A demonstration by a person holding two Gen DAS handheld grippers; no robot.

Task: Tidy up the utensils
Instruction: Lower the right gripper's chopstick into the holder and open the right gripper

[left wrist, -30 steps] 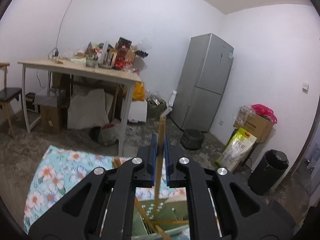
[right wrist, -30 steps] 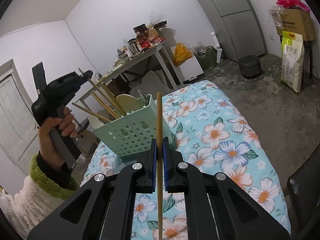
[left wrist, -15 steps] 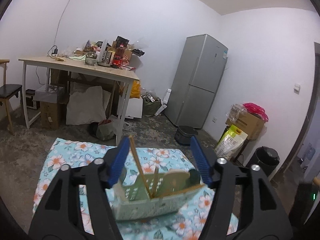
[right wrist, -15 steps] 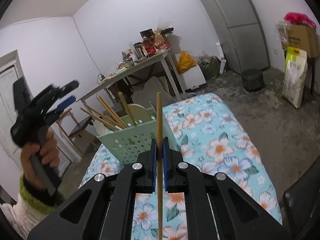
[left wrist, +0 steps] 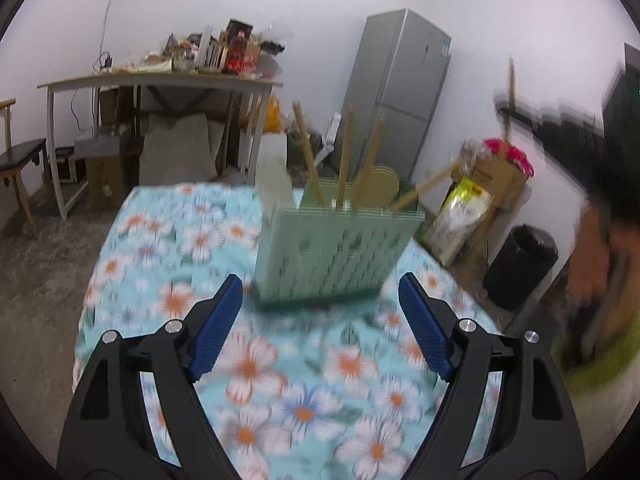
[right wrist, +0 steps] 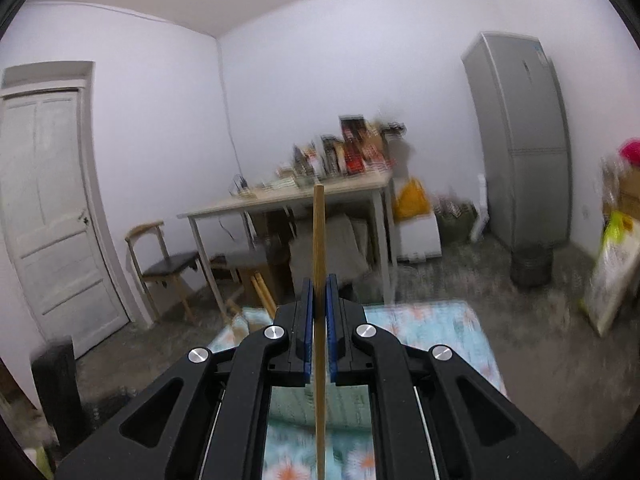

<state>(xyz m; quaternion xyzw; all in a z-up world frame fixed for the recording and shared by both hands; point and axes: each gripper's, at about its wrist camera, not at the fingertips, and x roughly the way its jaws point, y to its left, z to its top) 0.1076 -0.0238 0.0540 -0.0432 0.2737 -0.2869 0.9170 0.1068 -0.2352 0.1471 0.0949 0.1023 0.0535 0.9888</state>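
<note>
A pale green perforated utensil basket (left wrist: 336, 252) stands on the floral tablecloth (left wrist: 168, 248); several wooden chopsticks (left wrist: 344, 160) and a wooden spoon (left wrist: 380, 180) stand in it. My left gripper (left wrist: 320, 282) hovers just short of the basket, its jaws opening wide with nothing between them. My right gripper (right wrist: 319, 292) is shut on one upright wooden chopstick (right wrist: 319, 240), above the basket (right wrist: 344, 406), which shows dimly beneath its arms. In the left wrist view the right gripper (left wrist: 560, 120) is a dark blur at the upper right, over a person's hand (left wrist: 592, 248).
A cluttered table (left wrist: 160, 80) stands by the back wall, with a grey fridge (left wrist: 400, 92) to its right. A black bin (left wrist: 520, 264), a yellow-green bag (left wrist: 460, 216) and boxes sit on the floor at the right. A chair (right wrist: 168, 260) and a white door (right wrist: 52, 208) are at the left.
My left gripper let go of its chopstick, which now stands in the basket, opened wide and drew back and down. My right gripper rose over the basket, keeping its chopstick.
</note>
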